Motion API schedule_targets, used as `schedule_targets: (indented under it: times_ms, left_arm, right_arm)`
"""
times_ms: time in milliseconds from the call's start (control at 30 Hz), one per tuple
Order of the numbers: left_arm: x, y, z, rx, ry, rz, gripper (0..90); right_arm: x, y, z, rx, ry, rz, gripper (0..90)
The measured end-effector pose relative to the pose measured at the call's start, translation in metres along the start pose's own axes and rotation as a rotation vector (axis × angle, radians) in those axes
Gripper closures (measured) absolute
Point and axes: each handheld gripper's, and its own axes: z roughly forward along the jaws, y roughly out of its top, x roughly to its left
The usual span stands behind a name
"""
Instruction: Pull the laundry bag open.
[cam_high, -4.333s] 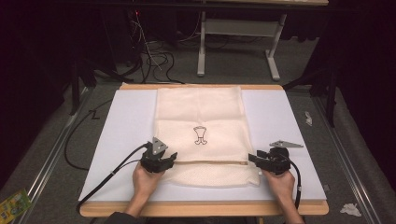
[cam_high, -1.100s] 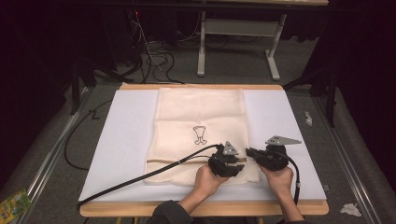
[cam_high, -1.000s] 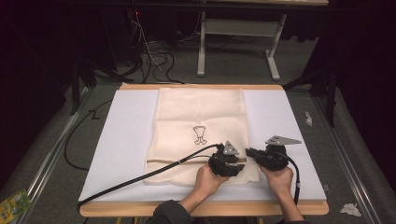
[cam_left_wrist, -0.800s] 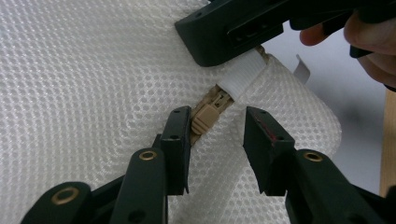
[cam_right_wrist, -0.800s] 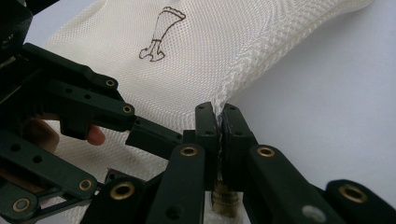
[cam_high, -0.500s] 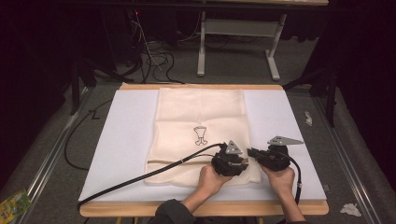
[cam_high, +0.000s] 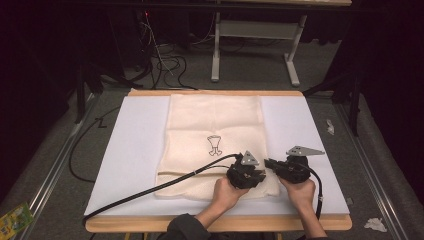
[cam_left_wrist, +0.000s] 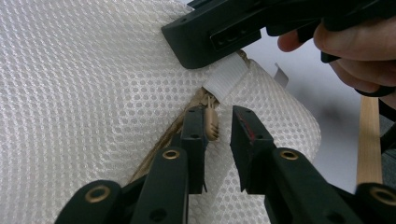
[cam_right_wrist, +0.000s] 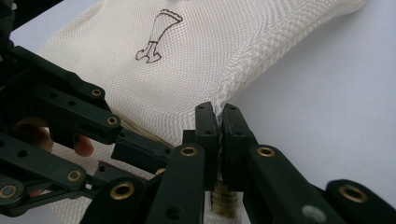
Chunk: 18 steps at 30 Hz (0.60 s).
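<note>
Closing my left gripper on the zipper pull, jaws not yet pinching. My right gripper clamps the mesh bag edge; keep it taut.

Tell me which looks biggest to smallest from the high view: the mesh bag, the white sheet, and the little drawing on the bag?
1. White sheet, the biggest.
2. Mesh bag, lying on the sheet.
3. Little drawing, a small mark on the bag.

No readable text anywhere; the mesh bag bears only a small dark line drawing.
</note>
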Motion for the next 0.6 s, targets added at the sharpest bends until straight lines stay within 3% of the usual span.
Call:
schedule_targets:
  times_ms: [233,600]
  left_arm:
    - [0.0,-0.0005,0.002,0.007,0.015,-0.001,85.9]
    - [-0.0034,0.0022,-0.0047,-0.002,0.032,0.026,86.7]
  right_arm:
    - [-0.0012,-0.0009,0.0007,-0.002,0.001,0.0,88.4]
    - [-0.0039,-0.002,-0.002,-0.015,0.003,-0.003,88.4]
